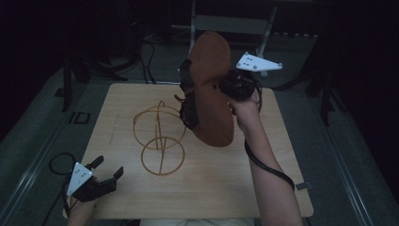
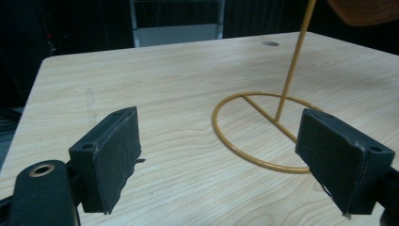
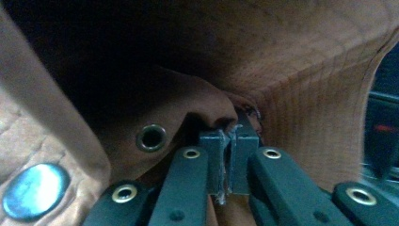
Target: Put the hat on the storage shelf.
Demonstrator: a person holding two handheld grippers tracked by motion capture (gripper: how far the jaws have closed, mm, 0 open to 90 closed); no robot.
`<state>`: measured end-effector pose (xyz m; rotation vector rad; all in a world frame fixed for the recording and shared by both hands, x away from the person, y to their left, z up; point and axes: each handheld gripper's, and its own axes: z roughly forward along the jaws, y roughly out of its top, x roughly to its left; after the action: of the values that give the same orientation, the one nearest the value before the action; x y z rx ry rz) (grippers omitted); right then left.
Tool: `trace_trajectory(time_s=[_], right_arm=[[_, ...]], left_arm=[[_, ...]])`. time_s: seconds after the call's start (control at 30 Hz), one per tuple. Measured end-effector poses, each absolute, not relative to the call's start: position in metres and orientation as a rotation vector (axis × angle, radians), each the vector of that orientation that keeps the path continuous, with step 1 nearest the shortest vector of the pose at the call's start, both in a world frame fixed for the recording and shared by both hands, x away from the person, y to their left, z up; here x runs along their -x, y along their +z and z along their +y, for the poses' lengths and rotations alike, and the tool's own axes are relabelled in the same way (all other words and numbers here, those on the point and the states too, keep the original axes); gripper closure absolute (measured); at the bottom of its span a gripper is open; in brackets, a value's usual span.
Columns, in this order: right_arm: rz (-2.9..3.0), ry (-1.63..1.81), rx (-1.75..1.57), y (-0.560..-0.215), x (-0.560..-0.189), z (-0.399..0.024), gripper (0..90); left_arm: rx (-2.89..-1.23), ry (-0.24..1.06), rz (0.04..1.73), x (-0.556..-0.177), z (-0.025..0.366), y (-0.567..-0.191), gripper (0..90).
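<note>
Dark room, one pale wood-grain table (image 1: 226, 188). One brown sandal (image 1: 211, 89), sole facing the camera, dark straps along its left edge, one metal eyelet (image 3: 151, 138) and one blue stud (image 3: 35, 190); lifted above the table's far half, clenched in the right gripper (image 3: 229, 141). One golden wire stand (image 1: 159, 139), two rings, mid-table. Left gripper (image 1: 109, 169) near-left, jaws spread, empty. No writing legible.

Wire stand (image 1: 159, 139) blocks mid-table (image 1: 211, 188); bare wood lies open all around it.
</note>
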<state>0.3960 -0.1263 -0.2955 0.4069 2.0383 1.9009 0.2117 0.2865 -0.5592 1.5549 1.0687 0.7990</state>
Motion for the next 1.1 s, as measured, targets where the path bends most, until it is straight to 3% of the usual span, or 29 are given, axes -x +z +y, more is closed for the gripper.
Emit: trace_trajectory(time_s=[0.37,0.6,0.8,1.0,1.1], right_arm=[[2.301,1.793,-0.222,-0.311,-0.386,-0.044,85.9],[2.387,1.628,-0.187,-0.331,-0.382,-0.018,82.4],[2.415,1.547,-0.271,-0.353,-0.383,-0.002,36.9],[2.440,1.490,-0.265,-0.365,-0.377,0.007,12.5],[2.443,1.513,-0.239,-0.364,-0.374,0.005,11.1]], left_arm=[[-1.503,0.810,1.112,-0.209,0.294,-0.561,15.4],[-1.490,0.807,1.119,-0.208,0.295,-0.563,15.4],[-1.482,0.798,1.125,-0.209,0.296,-0.564,15.4],[-1.484,0.791,1.121,-0.208,0.295,-0.565,15.4],[-1.484,0.792,1.124,-0.208,0.294,-0.565,15.4]])
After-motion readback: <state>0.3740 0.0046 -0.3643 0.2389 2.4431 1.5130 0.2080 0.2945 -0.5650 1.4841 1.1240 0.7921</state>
